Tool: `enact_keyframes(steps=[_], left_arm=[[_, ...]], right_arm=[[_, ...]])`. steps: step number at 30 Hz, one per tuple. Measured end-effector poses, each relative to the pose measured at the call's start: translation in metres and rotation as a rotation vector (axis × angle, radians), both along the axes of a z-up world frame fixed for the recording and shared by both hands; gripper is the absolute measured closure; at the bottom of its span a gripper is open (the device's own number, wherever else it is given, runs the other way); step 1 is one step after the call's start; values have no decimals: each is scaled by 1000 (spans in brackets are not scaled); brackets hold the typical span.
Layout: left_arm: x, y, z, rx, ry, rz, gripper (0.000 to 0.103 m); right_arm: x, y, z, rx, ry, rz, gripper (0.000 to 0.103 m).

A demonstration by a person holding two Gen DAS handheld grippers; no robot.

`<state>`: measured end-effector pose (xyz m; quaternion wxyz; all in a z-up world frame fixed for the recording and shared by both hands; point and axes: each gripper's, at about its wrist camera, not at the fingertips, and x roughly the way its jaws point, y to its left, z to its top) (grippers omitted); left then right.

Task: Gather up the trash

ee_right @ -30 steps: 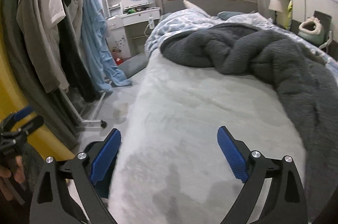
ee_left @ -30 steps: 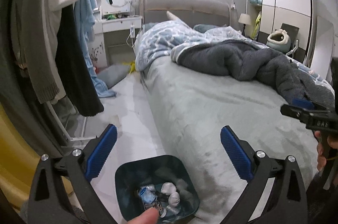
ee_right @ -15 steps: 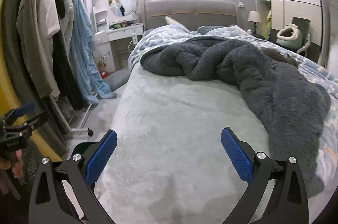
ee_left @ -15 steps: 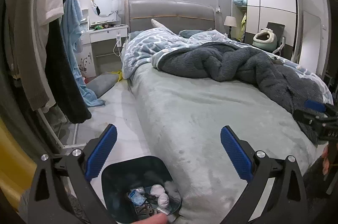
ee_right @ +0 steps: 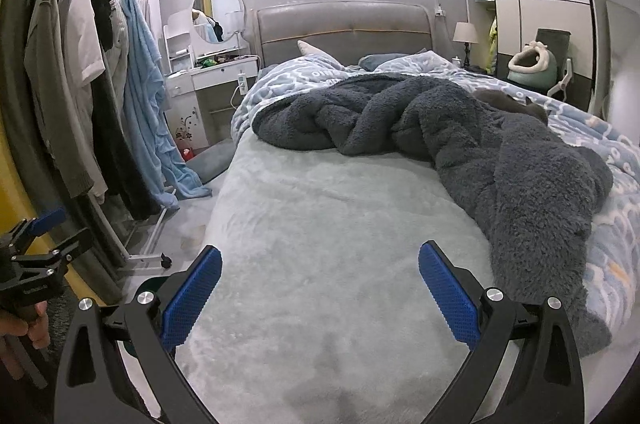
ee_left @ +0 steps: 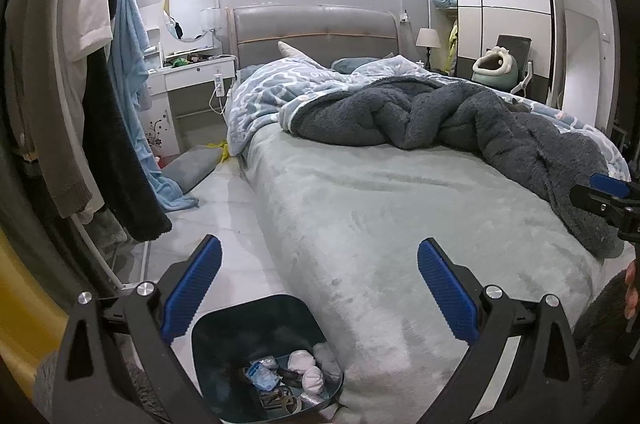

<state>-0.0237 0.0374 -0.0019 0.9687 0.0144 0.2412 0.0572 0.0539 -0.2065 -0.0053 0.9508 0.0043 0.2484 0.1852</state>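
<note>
Bedroom floor beside the bed's (ee_left: 360, 224) near left corner carries a dark bin (ee_left: 256, 320) holding crumpled trash (ee_left: 308, 372); left gripper (ee_left: 318, 288) and right gripper (ee_right: 320, 288) both gape wide, empty

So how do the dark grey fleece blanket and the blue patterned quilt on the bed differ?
The dark grey fleece blanket is plain, thick and fuzzy; the blue patterned quilt is smoother, with a white pattern. The blanket is twisted in a heap and trails down the bed; the quilt lies flatter, partly beneath it, near the headboard and along the far side. Both are unmade and leave the near sheet bare.
</note>
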Motion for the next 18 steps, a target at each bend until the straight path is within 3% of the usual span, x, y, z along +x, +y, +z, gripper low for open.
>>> enact_keyframes(steps=[18], left_arm=[[3, 4, -6, 0, 19, 41, 3]], right_arm=[[-1, 2, -4, 0, -5, 26, 3]])
